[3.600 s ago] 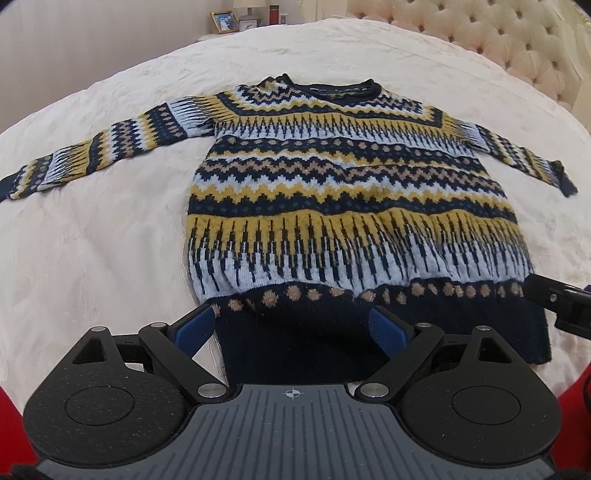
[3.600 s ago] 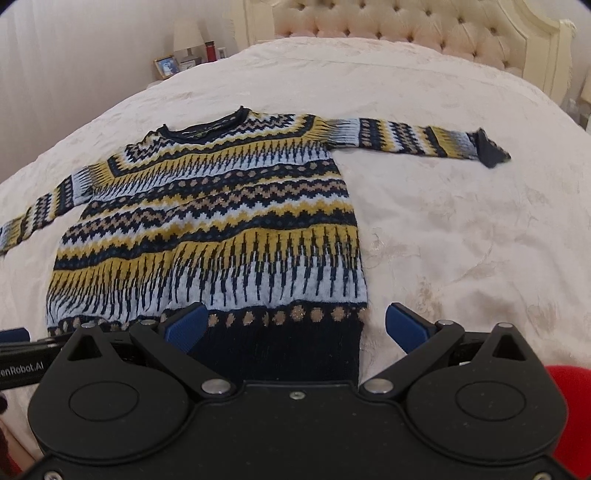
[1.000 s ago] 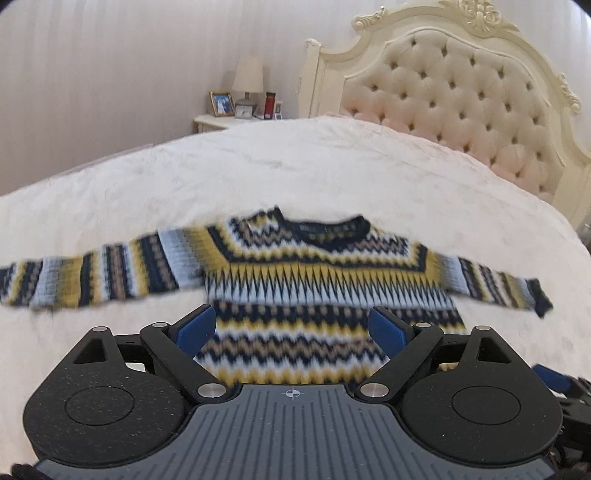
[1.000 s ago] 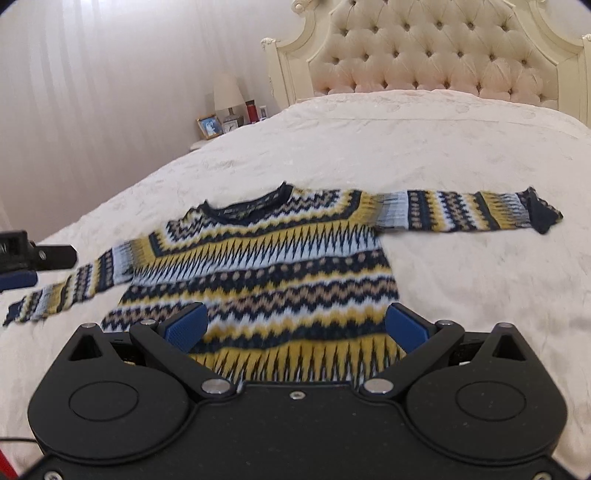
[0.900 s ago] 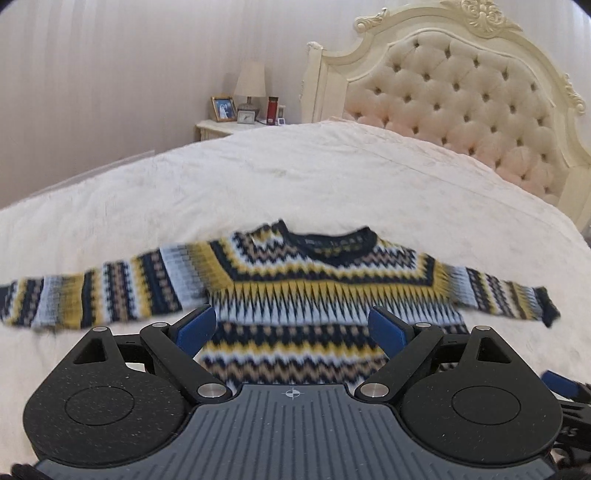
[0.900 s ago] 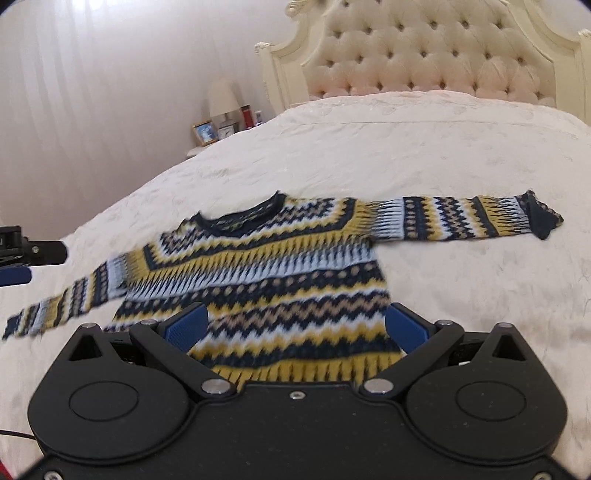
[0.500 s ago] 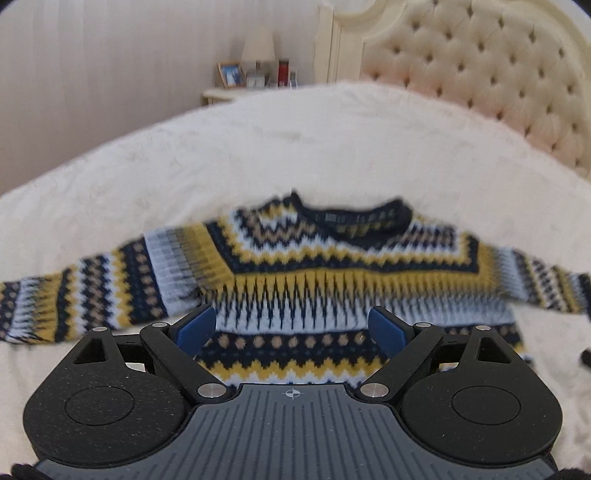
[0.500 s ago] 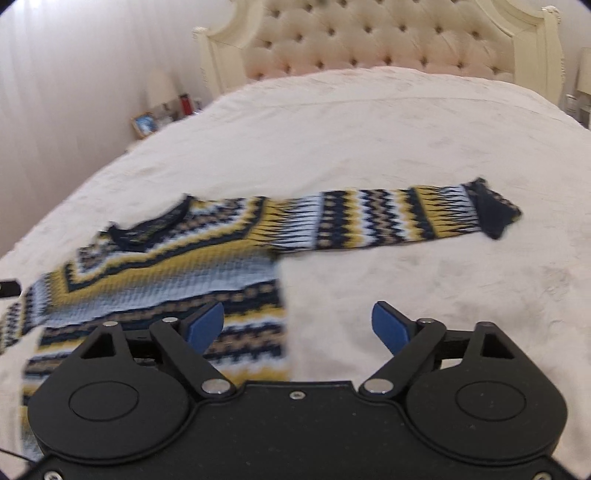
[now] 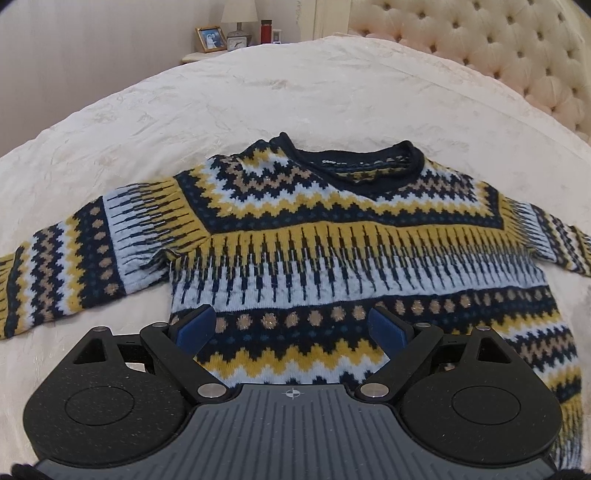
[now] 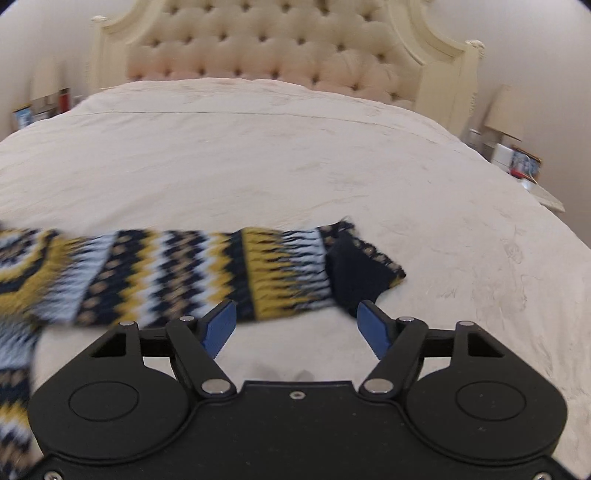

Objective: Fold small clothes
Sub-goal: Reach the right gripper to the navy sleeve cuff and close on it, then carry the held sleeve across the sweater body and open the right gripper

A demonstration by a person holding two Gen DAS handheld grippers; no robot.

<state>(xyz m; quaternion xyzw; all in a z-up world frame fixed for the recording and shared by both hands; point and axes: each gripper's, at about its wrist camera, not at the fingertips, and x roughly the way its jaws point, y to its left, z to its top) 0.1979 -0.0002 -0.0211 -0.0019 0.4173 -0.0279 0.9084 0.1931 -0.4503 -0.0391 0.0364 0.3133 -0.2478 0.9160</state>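
A small knitted sweater (image 9: 332, 236) in navy, yellow and pale blue bands lies flat on the bed, neck toward the headboard, both sleeves spread out. My left gripper (image 9: 291, 326) hovers open over its chest, nothing between the blue pads. In the right wrist view the right sleeve (image 10: 207, 273) stretches across, ending in a dark navy cuff (image 10: 358, 273). My right gripper (image 10: 295, 325) hangs just in front of that sleeve near the cuff; its jaws are closing, with only bedcover between them.
The cream bedcover (image 10: 295, 155) spreads all around the sweater. A tufted headboard (image 10: 266, 48) stands at the far end. A nightstand with a lamp, picture frame and red bottle (image 9: 236, 33) is at the back left; another nightstand with a lamp (image 10: 513, 147) is on the right.
Both grippers moved forward and lower over the sweater. The right one swung right from the body to the right sleeve's cuff and its jaws narrowed. The left one stayed open.
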